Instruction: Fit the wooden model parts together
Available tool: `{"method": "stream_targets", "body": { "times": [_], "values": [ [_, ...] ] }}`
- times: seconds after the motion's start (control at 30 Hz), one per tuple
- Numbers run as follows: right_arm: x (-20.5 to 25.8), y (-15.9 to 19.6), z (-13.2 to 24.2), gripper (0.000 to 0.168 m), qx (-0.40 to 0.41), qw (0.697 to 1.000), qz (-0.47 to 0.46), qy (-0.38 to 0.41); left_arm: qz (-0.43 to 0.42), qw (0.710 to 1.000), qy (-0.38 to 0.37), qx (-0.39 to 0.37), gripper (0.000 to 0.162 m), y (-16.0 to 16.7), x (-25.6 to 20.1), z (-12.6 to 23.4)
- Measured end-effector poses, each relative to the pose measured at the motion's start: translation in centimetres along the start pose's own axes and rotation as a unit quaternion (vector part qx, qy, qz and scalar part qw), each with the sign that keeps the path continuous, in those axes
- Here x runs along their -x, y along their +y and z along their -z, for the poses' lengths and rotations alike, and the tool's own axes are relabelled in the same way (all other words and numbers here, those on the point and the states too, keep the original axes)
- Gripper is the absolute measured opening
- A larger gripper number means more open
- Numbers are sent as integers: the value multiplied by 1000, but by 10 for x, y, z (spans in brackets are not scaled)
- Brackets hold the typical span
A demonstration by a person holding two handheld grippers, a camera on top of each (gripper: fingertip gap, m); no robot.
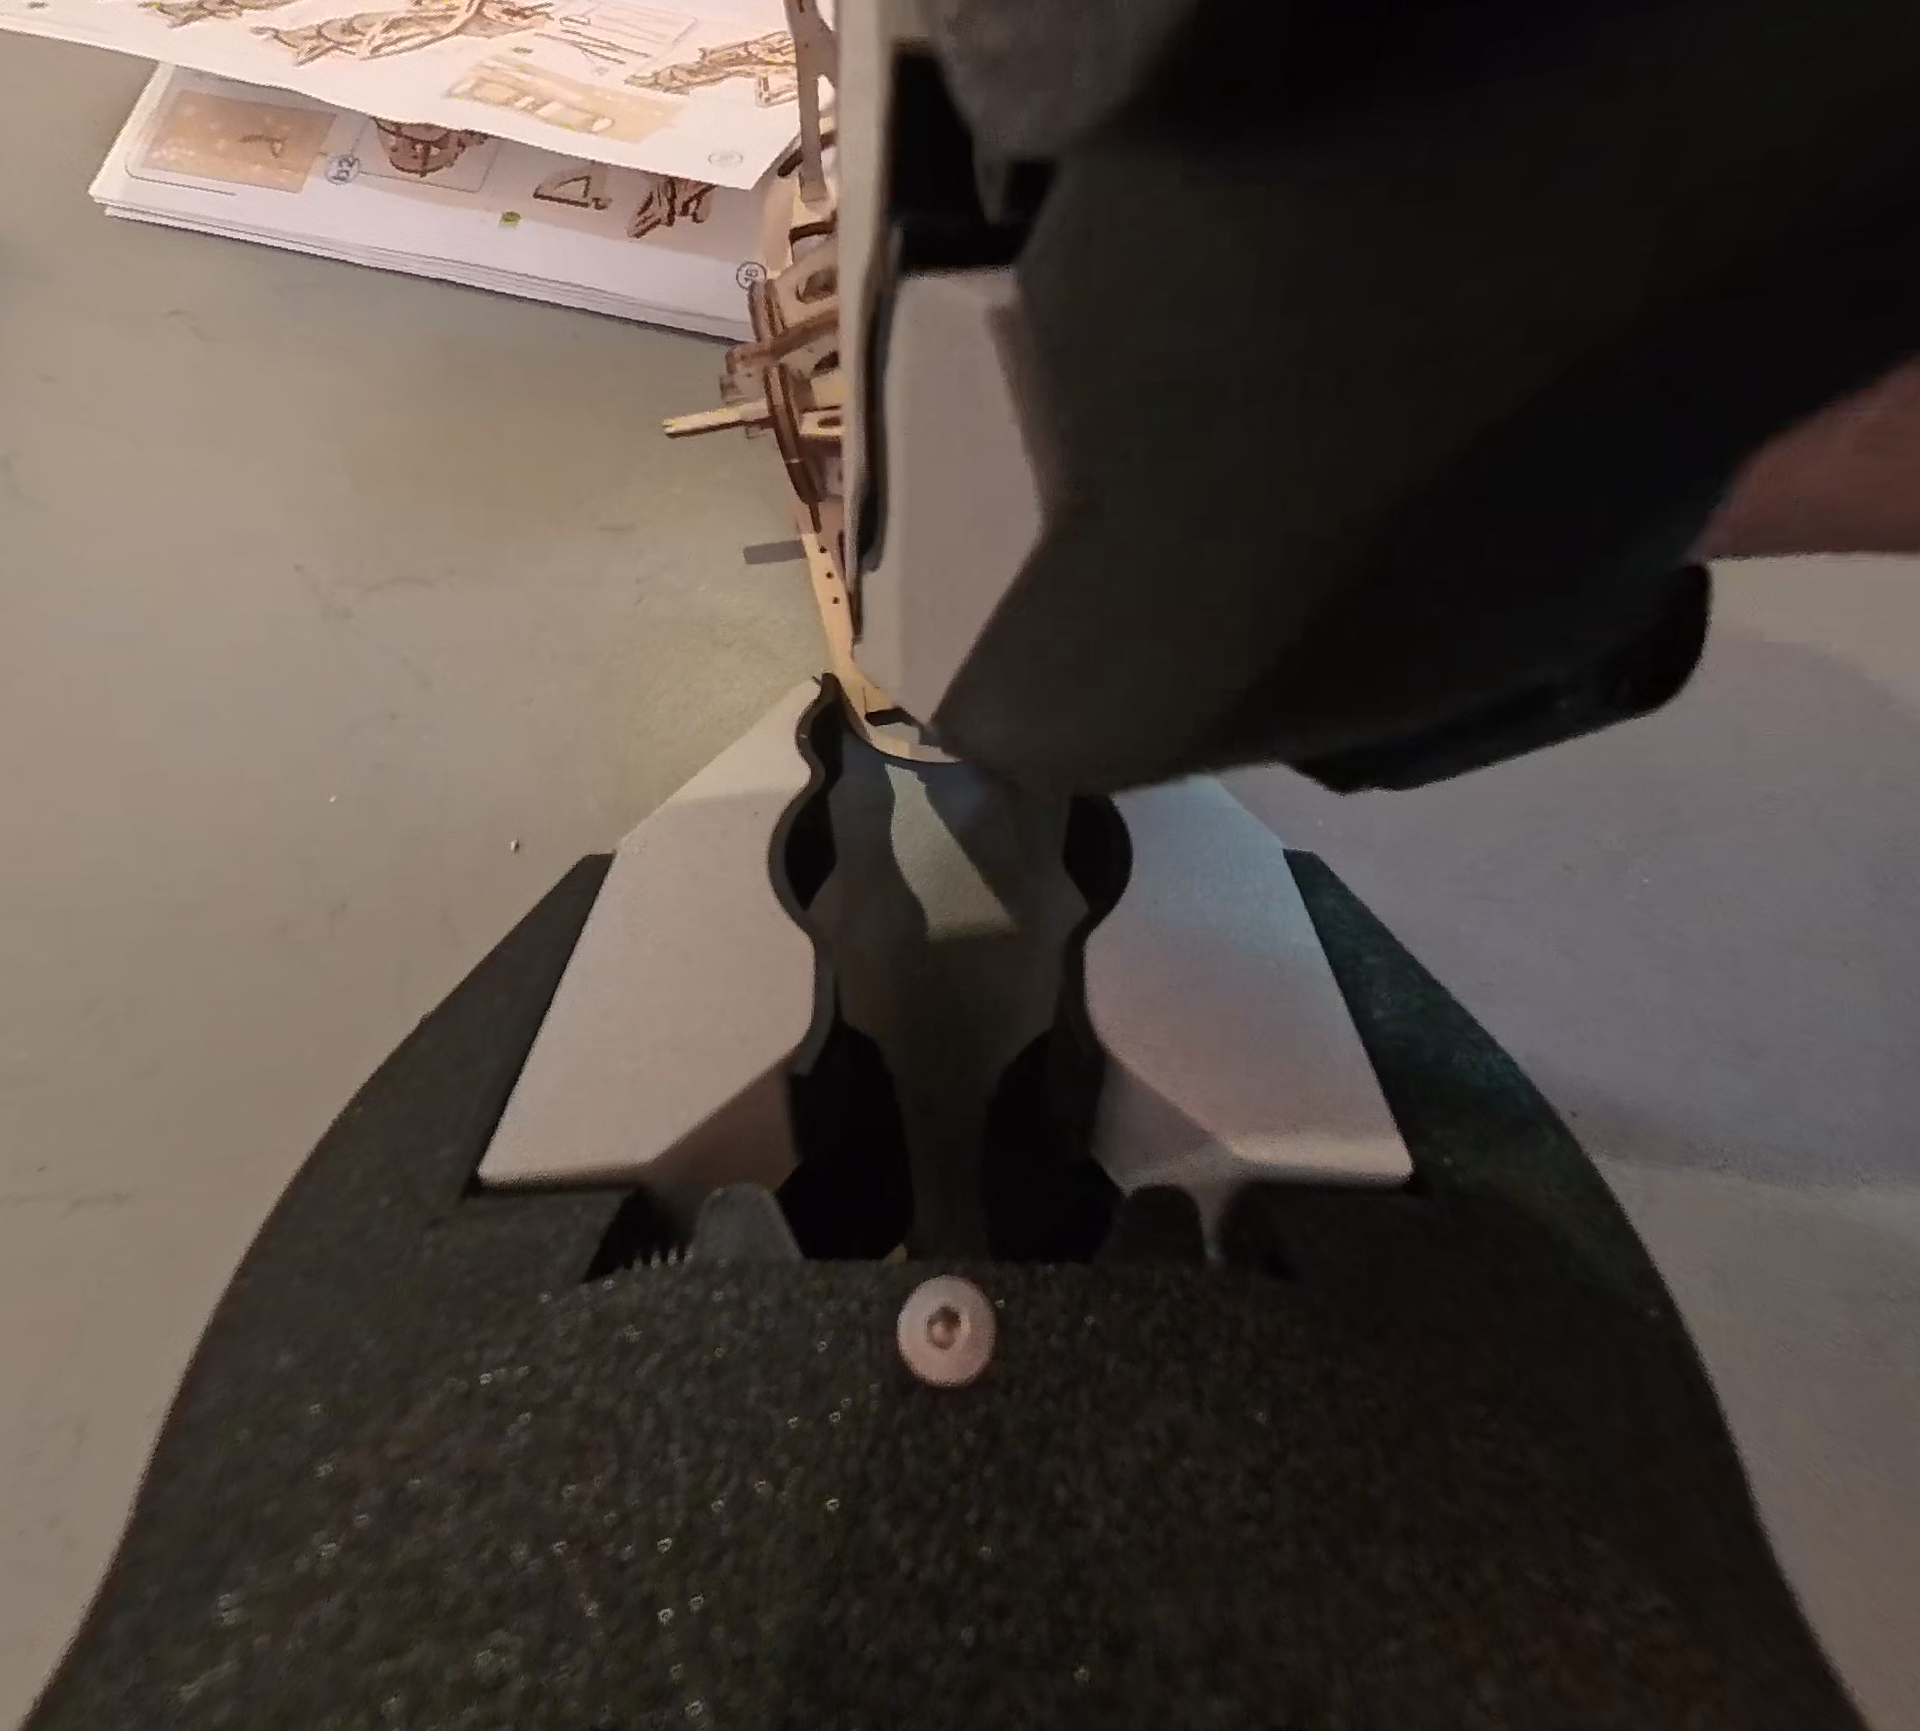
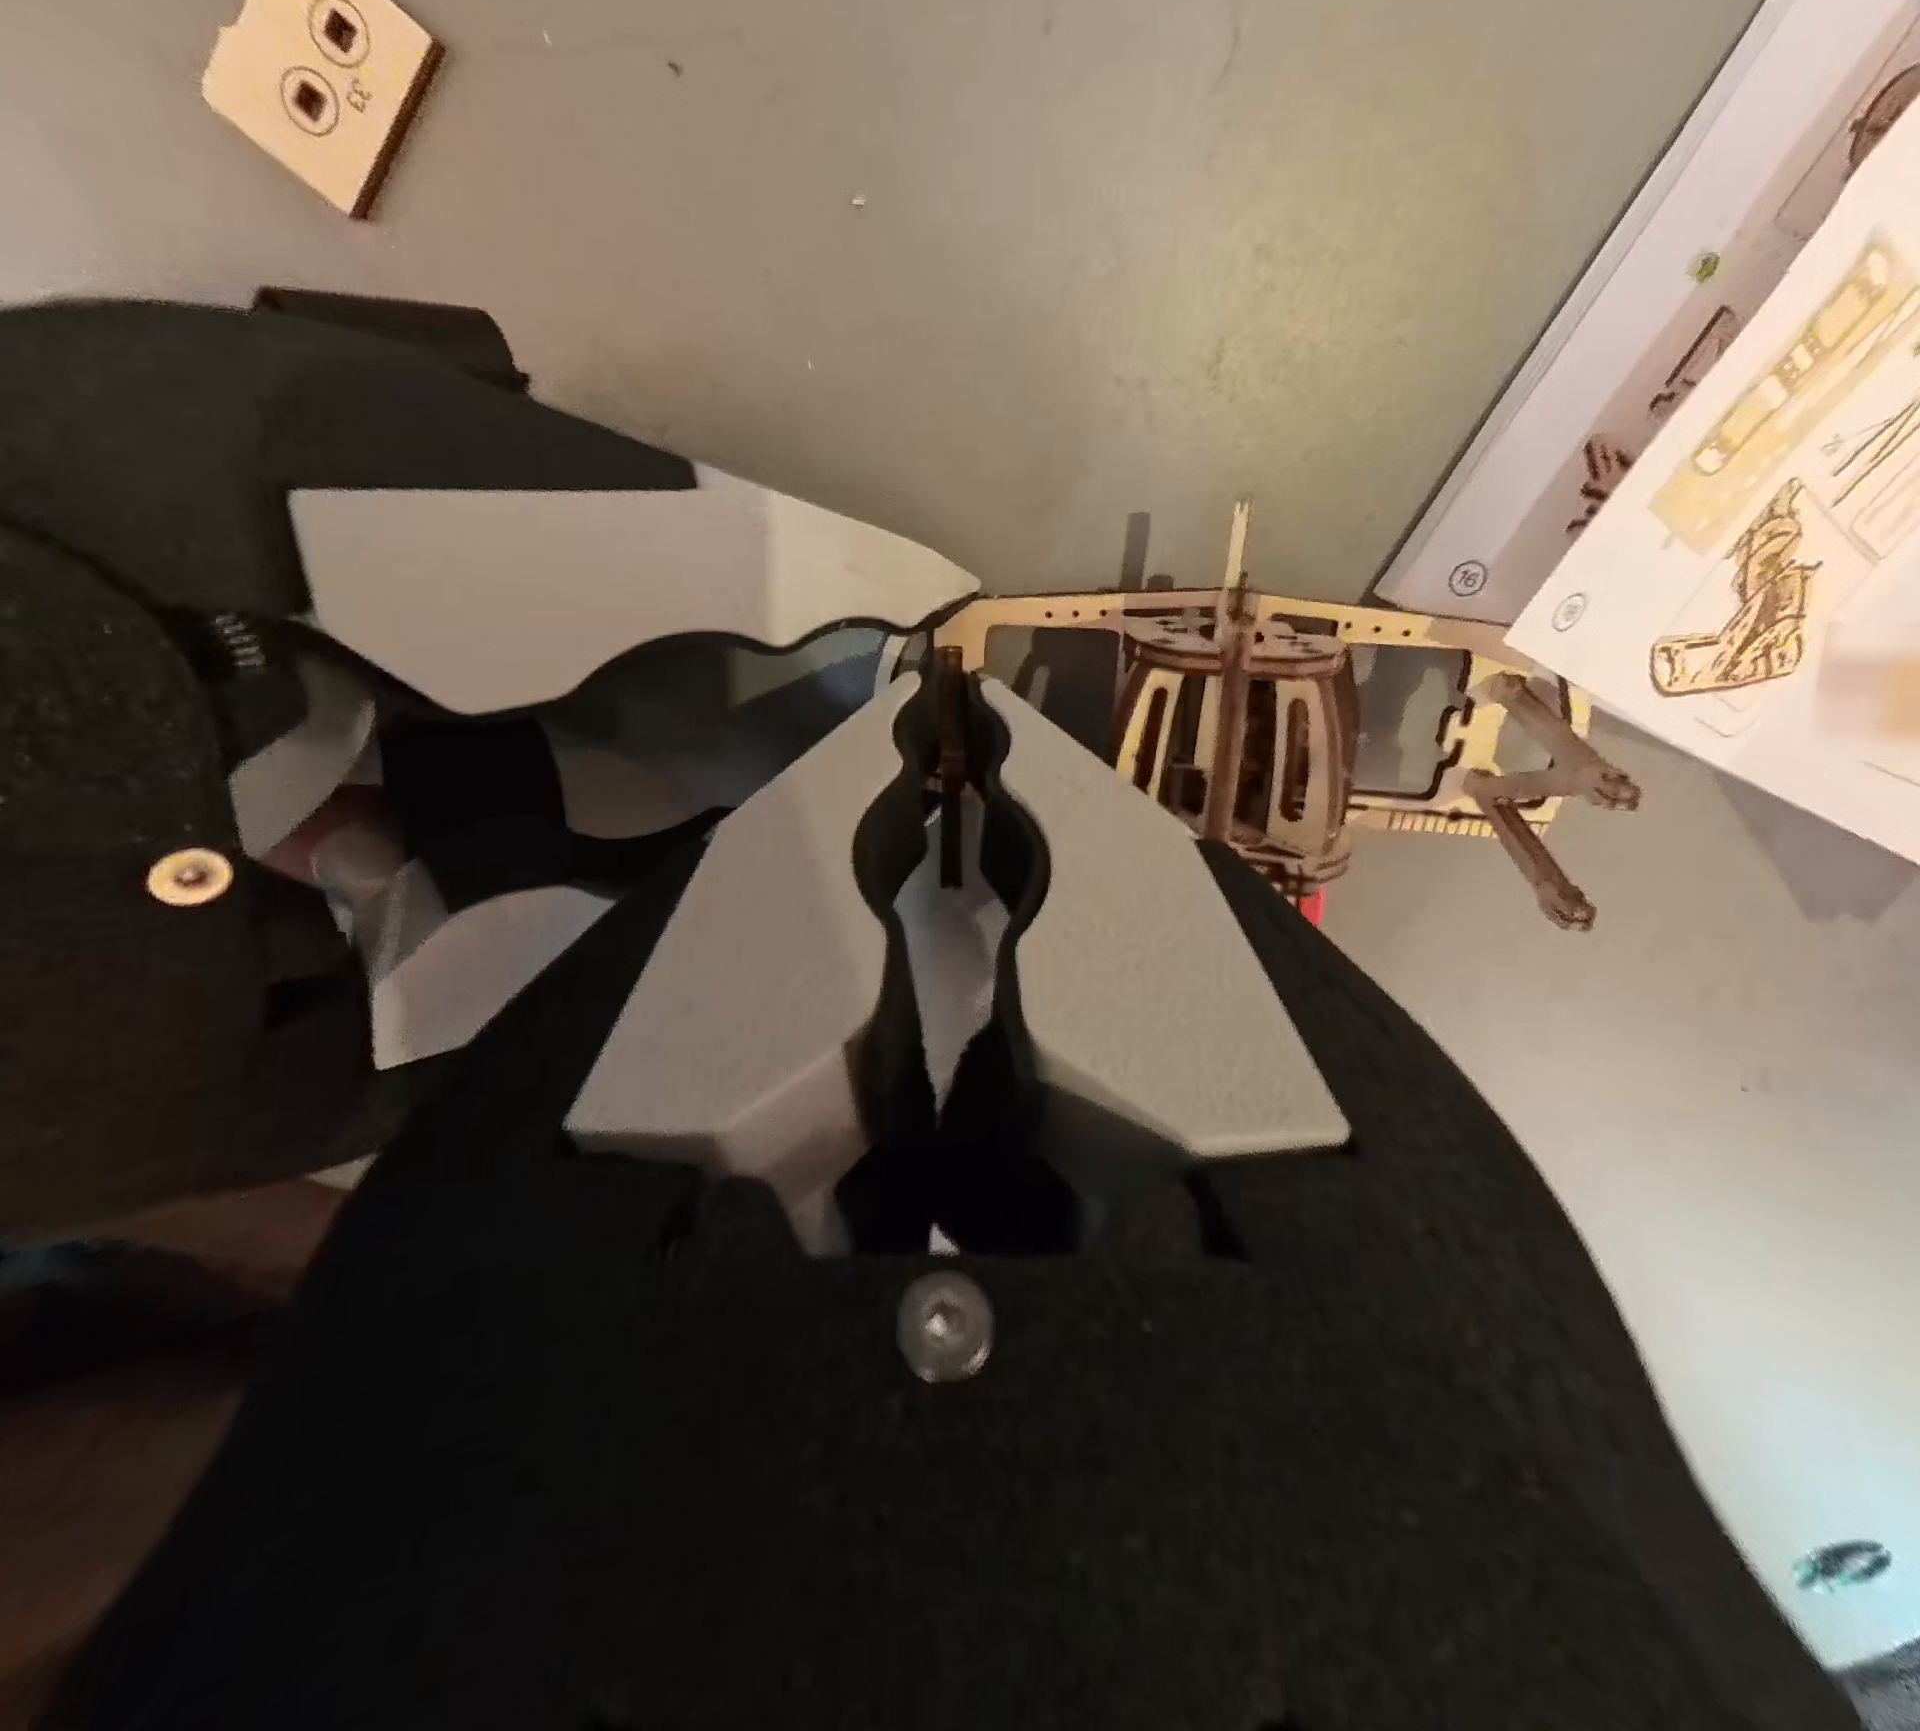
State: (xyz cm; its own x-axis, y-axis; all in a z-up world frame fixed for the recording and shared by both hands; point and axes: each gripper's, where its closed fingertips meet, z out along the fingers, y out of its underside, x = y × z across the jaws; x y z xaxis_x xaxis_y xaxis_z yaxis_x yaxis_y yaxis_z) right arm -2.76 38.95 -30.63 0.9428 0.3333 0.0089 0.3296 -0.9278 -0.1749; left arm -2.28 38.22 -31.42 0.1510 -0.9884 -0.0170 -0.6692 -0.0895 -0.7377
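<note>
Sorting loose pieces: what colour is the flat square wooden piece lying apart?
Pale tan square piece, two dark holes; right wrist view.

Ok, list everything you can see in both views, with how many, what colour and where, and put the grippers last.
Wooden model: one, pale and brown wood, a flat frame with a barrel-shaped cage in it, on the table ahead of both grippers.
Small dark part: one, dark brown, thin, between the right gripper's tips.
Loose wooden piece: one, pale, squarish with two dark holes, lying on the table at far left in the right wrist view.
Instruction booklet: one, white with printed drawings, open on the table beyond the model.
Table: one, grey.
Left gripper: one, black with grey fingers, jaws shut on the frame's end.
Right gripper: one, black with grey fingers, jaws shut on the small dark part.
</note>
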Motion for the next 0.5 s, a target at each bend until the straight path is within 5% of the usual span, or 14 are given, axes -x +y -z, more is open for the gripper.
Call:
{"method": "stream_targets", "body": {
  "times": [0.5],
  "values": [
    [0, -2, -1, 1, 8, 1000, -25, -18, 3, 1000, -1, 0, 39, 0, 1, 0]
  ]
}}
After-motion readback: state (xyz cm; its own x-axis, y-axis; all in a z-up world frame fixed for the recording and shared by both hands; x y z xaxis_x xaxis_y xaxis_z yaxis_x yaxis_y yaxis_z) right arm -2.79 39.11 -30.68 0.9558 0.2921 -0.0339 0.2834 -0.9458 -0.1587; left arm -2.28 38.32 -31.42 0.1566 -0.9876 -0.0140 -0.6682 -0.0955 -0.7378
